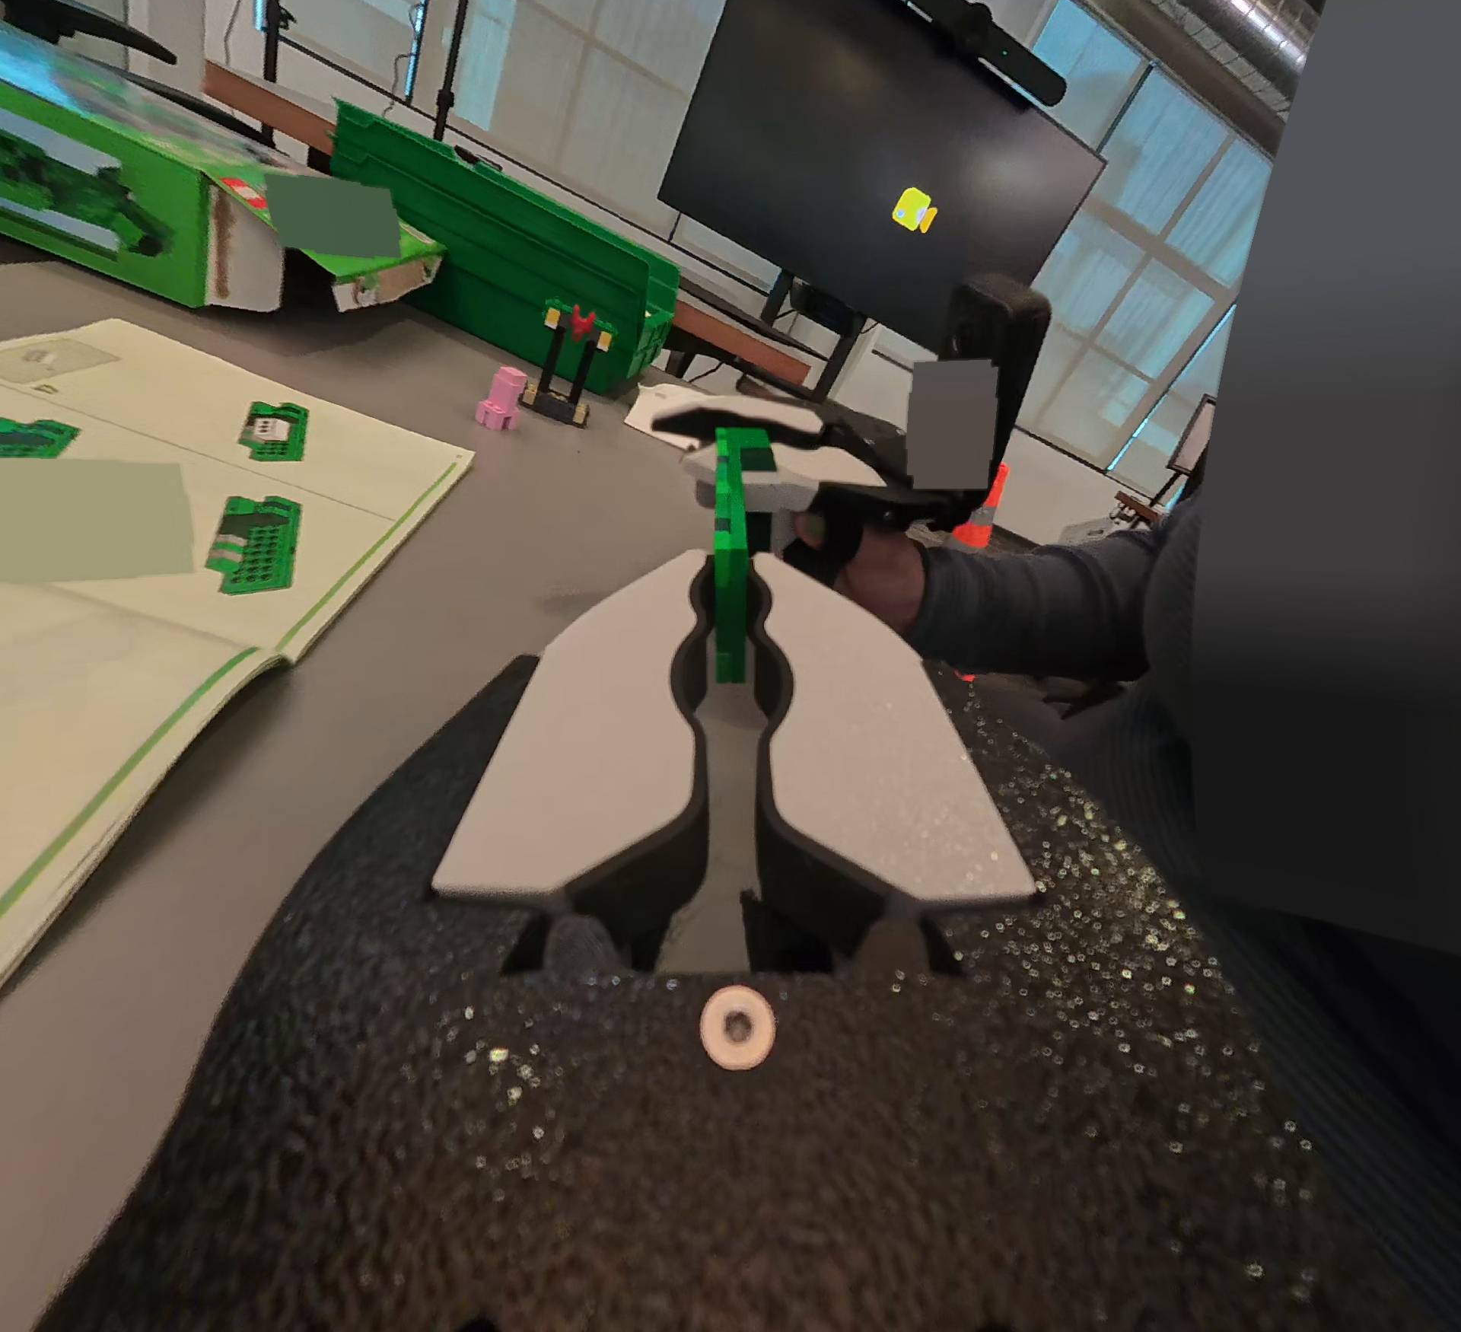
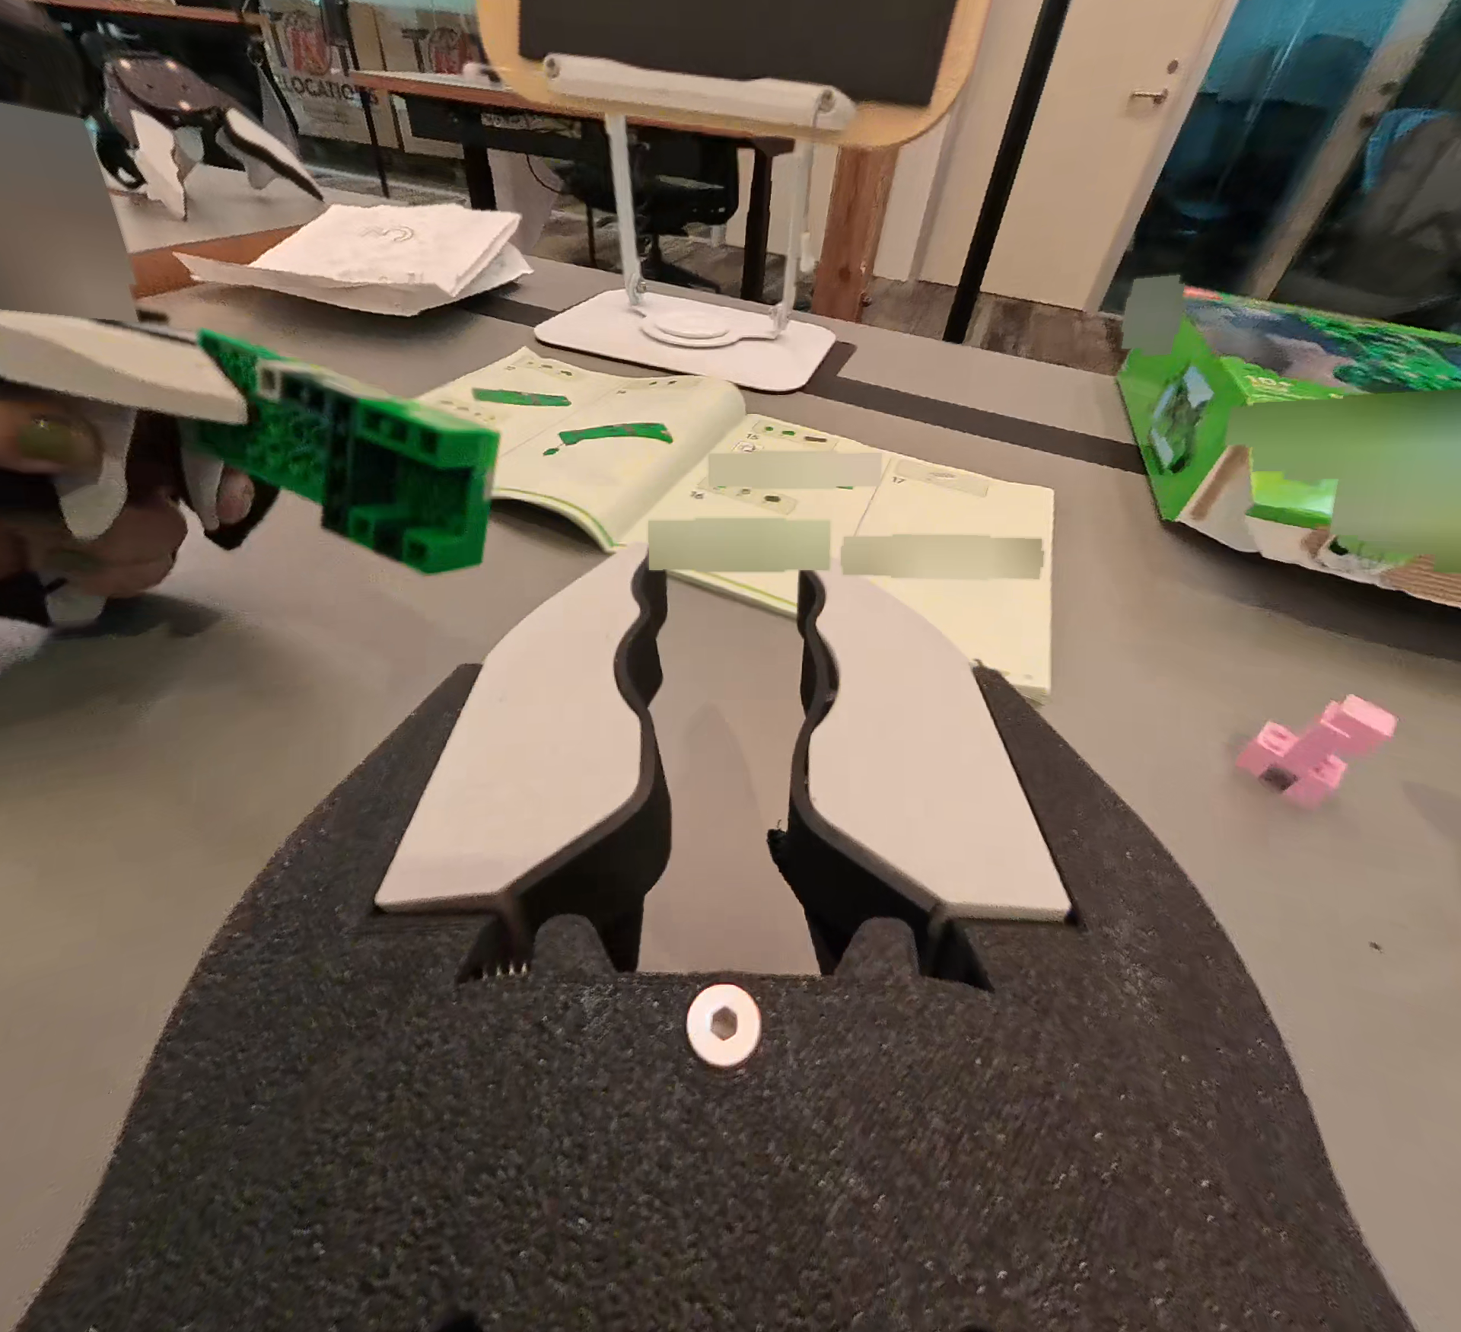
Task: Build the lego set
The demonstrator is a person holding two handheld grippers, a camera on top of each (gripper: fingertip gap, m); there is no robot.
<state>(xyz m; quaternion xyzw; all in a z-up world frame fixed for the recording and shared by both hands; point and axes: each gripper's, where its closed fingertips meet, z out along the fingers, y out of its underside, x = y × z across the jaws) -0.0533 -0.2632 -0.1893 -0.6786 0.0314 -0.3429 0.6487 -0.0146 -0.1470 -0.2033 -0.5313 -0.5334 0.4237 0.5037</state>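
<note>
My left gripper (image 1: 731,562) is shut on a flat green and dark green lego assembly (image 1: 731,503), held edge-on above the grey table (image 1: 514,582). In the right wrist view the same assembly (image 2: 356,456) sticks out to the right from a left gripper finger (image 2: 118,369), showing its underside. My right gripper (image 2: 727,582) is open and empty, to the right of the assembly and apart from it. It also shows in the left wrist view (image 1: 684,448), held by a hand just beyond the assembly.
An open instruction booklet (image 1: 198,543) (image 2: 711,464) lies on the table. A green lego box (image 1: 118,211) (image 2: 1304,440), a green crate (image 1: 514,242), a pink lego pig (image 1: 502,399) (image 2: 1312,748) and a small black-and-green build (image 1: 573,365) stand around. A white stand (image 2: 688,337) sits behind the booklet. Some 12 cm of space lies between my two pairs of fingers. Between my right fingertips and the pink lego pig (image 2: 1312,748) there is roughly 20 cm. My left wrist view (image 1: 506,400) looks at it from another angle.
</note>
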